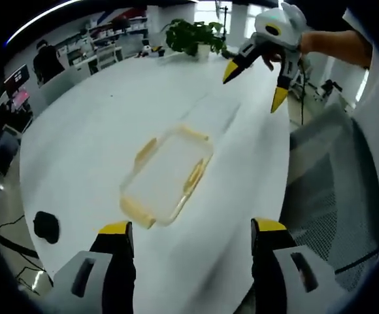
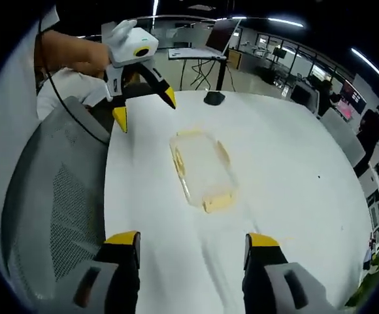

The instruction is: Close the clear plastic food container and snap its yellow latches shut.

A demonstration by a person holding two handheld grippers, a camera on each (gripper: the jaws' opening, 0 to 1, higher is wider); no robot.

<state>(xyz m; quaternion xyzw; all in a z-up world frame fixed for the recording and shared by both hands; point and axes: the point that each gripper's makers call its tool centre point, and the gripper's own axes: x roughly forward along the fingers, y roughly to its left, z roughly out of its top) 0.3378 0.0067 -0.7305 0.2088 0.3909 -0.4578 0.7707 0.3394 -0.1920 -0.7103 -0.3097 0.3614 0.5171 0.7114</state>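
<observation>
Clear container [image 1: 166, 173] on white table [image 1: 78, 144] — office, apparently, beyond.

My left gripper [image 1: 188, 237] camera looks down across the white table [image 1: 98, 137] from one end of the container [image 1: 166, 174], at middling range, facing my right gripper [image 1: 251, 85] beyond it. My right gripper [image 2: 191, 247] camera looks back from the container's [image 2: 201, 169] opposite end, equally near, facing my left gripper [image 2: 145, 108]. Both views share the container, the tabletop [image 2: 287, 176] around it, and the mesh chair [image 2: 46, 196] beside it.
</observation>
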